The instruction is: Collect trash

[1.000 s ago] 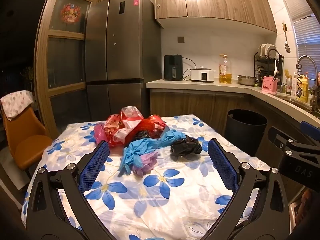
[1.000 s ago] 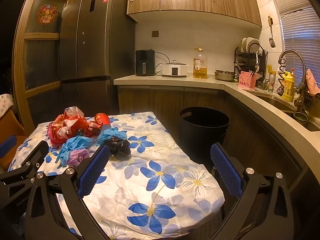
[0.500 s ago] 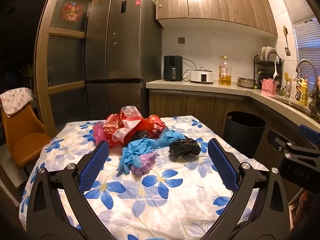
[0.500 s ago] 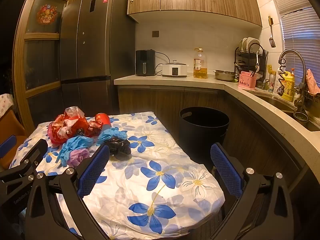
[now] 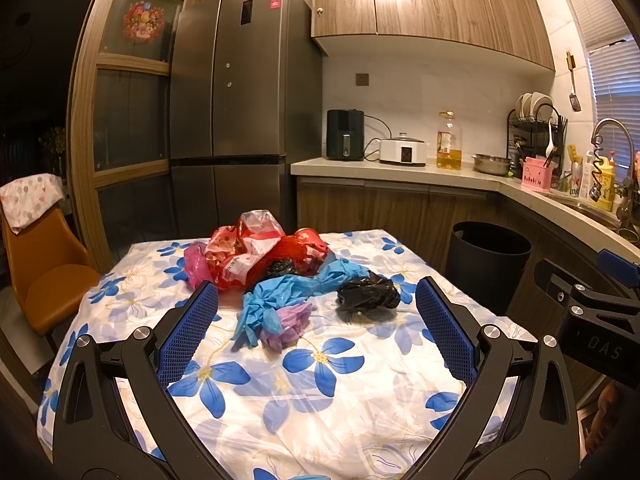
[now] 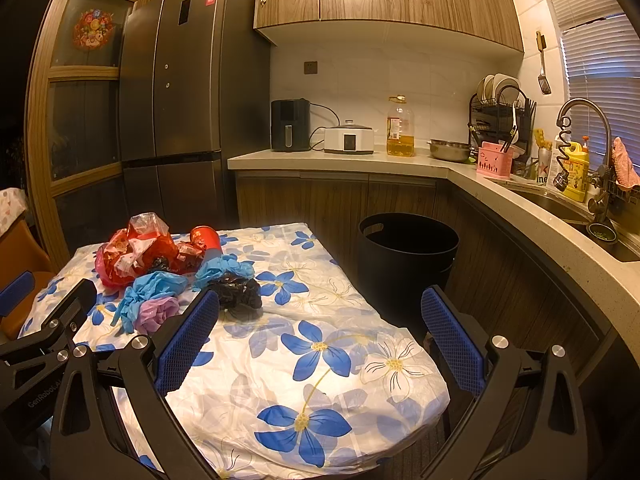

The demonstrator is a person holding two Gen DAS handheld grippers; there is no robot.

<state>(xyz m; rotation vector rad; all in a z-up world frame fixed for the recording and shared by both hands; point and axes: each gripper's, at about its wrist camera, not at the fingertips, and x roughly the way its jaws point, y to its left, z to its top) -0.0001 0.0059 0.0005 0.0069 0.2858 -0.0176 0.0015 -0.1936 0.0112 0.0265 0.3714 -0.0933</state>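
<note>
My surface [image 5: 320,392] wears a blue-flowered cloth. Left to right: orange chair [image 5: 44,276], fridge [image 5: 240,120], red bags [image 5: 256,252], blue gloves [image 5: 280,292], black bag [image 5: 368,292], black bin [image 5: 488,260], sink counter [image 6: 560,236]. Both my jaws gape wide, empty, short of the trash.

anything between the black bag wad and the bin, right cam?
Only bare floral tablecloth up to the table edge, then a floor gap. Nothing sits between the black bag wad and the bin in the right wrist view.

Crinkly glossy plastic bags [image 5: 256,256] lie on a smooth floral cloth tablecloth [image 5: 320,392]; the bin [image 6: 408,256] looks matt black.
</note>
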